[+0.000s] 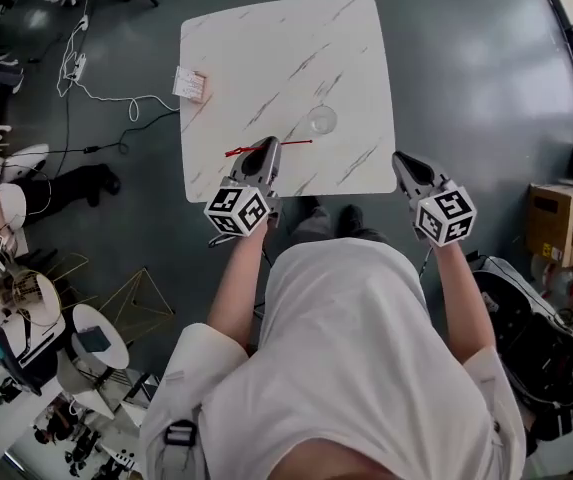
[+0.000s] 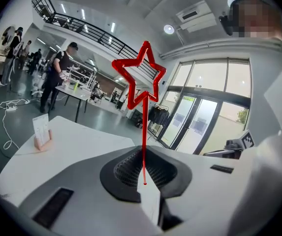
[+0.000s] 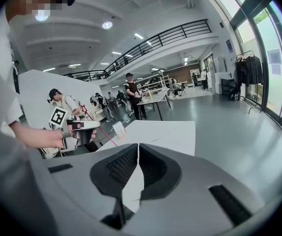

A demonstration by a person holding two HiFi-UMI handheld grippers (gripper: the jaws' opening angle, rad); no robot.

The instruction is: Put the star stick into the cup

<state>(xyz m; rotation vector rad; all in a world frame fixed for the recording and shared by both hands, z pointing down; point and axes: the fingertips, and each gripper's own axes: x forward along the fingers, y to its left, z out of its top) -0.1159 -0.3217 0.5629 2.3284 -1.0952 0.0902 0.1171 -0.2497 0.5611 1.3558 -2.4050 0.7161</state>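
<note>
The red star stick (image 1: 284,145) is pinched in my left gripper (image 1: 265,149), which is shut on it near the table's front edge. In the left gripper view the thin stick (image 2: 143,146) rises from between the closed jaws of the left gripper (image 2: 143,157), and its open star head (image 2: 150,66) is at the top. The clear cup (image 1: 322,120) stands upright on the white marbled table (image 1: 276,58), a short way beyond and to the right of that gripper. My right gripper (image 1: 400,159) hangs past the table's front right corner. Its jaws (image 3: 138,146) are shut with nothing between them.
A small card in a pink holder (image 1: 190,85) stands near the table's left edge and shows again as the card holder (image 2: 41,132). Cables (image 1: 96,88) trail over the grey floor to the left. People stand at benches (image 2: 62,77) farther off. A box (image 1: 556,223) sits on the right.
</note>
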